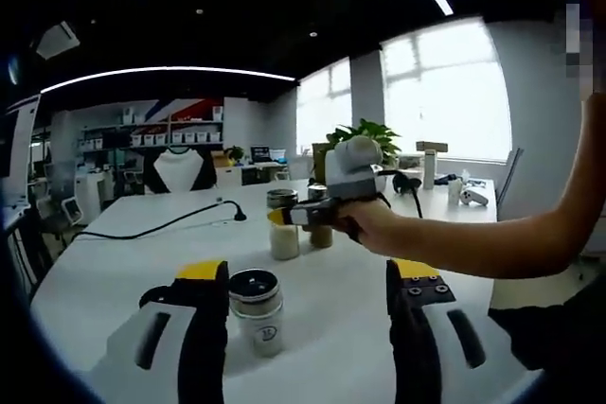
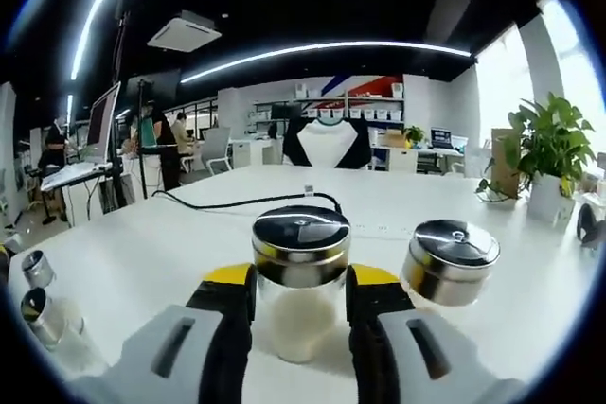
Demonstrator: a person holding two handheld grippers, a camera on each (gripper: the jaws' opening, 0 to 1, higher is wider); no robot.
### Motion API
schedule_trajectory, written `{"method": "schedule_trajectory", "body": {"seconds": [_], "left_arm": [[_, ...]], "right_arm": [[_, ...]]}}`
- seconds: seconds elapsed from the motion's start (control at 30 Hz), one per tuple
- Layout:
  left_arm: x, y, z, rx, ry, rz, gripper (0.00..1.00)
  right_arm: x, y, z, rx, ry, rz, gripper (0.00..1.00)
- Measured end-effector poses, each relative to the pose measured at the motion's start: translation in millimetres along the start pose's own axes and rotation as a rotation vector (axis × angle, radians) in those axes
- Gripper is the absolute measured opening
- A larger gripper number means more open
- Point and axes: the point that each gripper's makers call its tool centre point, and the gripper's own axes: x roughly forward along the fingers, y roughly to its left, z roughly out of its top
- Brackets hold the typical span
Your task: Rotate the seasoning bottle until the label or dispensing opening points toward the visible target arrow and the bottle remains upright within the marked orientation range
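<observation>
While the right claw (image 2: 301, 314) grips the seasoning bottle (image 2: 300, 276), the left claw (image 1: 308, 314) gapes.

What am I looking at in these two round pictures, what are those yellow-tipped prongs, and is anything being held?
A person holds a hand-held gripper in each hand, with a camera on each. In the left gripper view, the left hand-held gripper is open, with a small open jar on the white table between its jaws. Farther off, the person's hand carries the other tool. The right gripper view shows the right hand-held gripper closed around a seasoning bottle of white powder. A second steel-capped bottle stands beside it.
</observation>
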Motion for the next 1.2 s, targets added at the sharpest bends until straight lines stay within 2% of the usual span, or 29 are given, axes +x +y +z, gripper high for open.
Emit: {"method": "schedule_trajectory", "body": {"seconds": [0.07, 0.17, 0.5, 0.67, 0.9, 1.03, 1.2], "left_arm": [[0.7, 0.9, 0.1, 0.001, 0.0, 0.001, 0.72], [1.3, 1.2, -0.3, 0.0, 0.003, 0.002, 0.72], [-6.0, 8.0, 0.2, -0.012, -0.001, 0.019, 0.7], [-10.9, 8.4, -1.9, -0.024, 0.004, 0.02, 0.69], [-12.4, -1.0, -4.1, -0.023, 0.011, 0.001, 0.72], [-12.2, -11.8, 1.0, -0.013, -0.001, -0.02, 0.74], [-12.1, -23.2, 7.3, 0.022, -0.031, -0.04, 0.82]], "right_arm": [[0.8, -0.3, 3.4, 0.014, -0.014, 0.004, 0.36], [4.7, -1.1, 1.4, 0.028, 0.002, 0.011, 0.36], [0.7, 10.7, -0.4, 0.015, -0.027, 0.051, 0.35], [-36.3, 22.3, 2.0, 0.125, -0.063, 0.115, 0.34], [-90.2, 30.4, 13.0, 0.127, -0.095, 0.149, 0.34], [-117.1, 38.3, 22.1, 0.134, -0.132, 0.165, 0.34], [-145.5, 48.0, 25.0, 0.148, -0.138, 0.195, 0.34]]}}
